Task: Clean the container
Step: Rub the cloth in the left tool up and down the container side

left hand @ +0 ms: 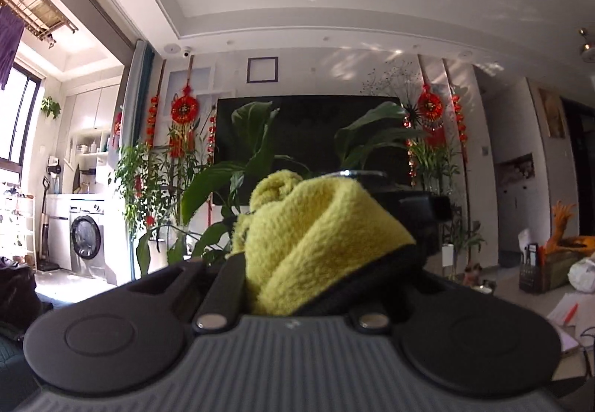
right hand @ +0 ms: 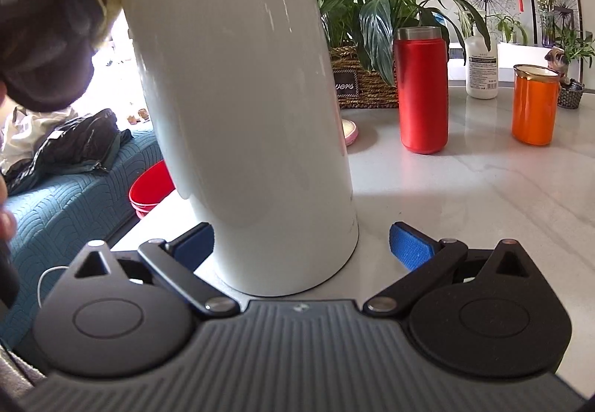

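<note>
Blue-padded fingers [right hand: 411, 244] of the right gripper [right hand: 301, 244] stand apart on either side of a tall white cylindrical container [right hand: 241, 107], which rests upright on a pale marble-patterned tabletop [right hand: 465, 196]; the pads sit near its base without clearly touching it. Beyond it on the table stand a red metal flask [right hand: 422, 88], an orange glazed cup [right hand: 535, 105], a white plastic bottle [right hand: 482, 70] and a leafy plant in a woven basket [right hand: 366, 84]. A teal quilted sofa [right hand: 70, 196] lies to the left. Only the left wrist view shows the room: a dark television screen [left hand: 308, 129], red hanging ornaments [left hand: 183, 114] and a washing machine [left hand: 86, 237]. There the left gripper [left hand: 297, 263] is clamped on a fluffy yellow cloth [left hand: 316, 237], which hides most of the container, leaving a rim visible. From the right view, that cloth presses against the container's upper left side.
</note>
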The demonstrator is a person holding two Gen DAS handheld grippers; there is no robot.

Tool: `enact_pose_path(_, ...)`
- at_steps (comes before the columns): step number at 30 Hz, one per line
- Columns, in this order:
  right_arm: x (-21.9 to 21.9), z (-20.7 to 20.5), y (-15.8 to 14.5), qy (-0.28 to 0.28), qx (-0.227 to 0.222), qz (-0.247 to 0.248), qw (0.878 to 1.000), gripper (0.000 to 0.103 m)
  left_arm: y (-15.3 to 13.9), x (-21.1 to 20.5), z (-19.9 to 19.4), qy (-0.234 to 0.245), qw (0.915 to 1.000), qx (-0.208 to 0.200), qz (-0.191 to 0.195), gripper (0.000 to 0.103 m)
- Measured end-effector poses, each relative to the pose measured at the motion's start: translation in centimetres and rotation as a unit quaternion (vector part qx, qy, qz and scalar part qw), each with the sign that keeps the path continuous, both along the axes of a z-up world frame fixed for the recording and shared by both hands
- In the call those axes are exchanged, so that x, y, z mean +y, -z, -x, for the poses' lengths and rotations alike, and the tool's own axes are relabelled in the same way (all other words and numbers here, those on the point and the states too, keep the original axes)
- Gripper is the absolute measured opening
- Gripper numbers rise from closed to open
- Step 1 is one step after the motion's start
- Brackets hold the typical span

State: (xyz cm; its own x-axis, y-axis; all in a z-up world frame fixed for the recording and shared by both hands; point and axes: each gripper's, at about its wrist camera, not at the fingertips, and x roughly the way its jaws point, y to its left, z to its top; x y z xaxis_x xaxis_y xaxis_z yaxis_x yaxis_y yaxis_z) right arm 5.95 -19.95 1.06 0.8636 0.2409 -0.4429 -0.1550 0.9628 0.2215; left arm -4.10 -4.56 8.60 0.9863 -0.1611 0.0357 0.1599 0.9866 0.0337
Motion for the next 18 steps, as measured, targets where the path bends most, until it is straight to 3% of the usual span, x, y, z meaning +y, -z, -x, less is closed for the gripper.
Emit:
enact_pose_path(3, 0.0, -0.1, 0.0, 0.0, 0.0, 0.0, 1.0, 0.103, 1.8, -0.3, -1.6, -0.013, 0.9957, 0.092, 0.005, 0.008)
enact_pose_path(6, 0.1, 0.0, 0.0, -0.002, -0.001, 0.001, 1.0, 0.103, 3.9, -0.3, -3.2, -0.019, 0.9832, 0.18, 0.02, 0.008)
enact_pose_path(11, 0.0, 0.0, -0.1, -0.001, 0.0, -0.001, 1.0, 0.103, 5.6, -0.2, -4.1, -0.032, 0.9702, 0.238, 0.03, 0.008)
enact_pose_path(15, -0.1, 0.1, -0.1, -0.001, 0.001, -0.002, 1.0, 0.103, 4.4, -0.1, -2.9, -0.035, 0.9758, 0.215, 0.022, 0.008)
enact_pose_path(18, -0.2, 0.1, -0.2, 0.0, 0.001, -0.005, 1.0, 0.103, 2.0, -0.6, 0.1, -0.034, 0.9958, 0.084, 0.01, 0.008)
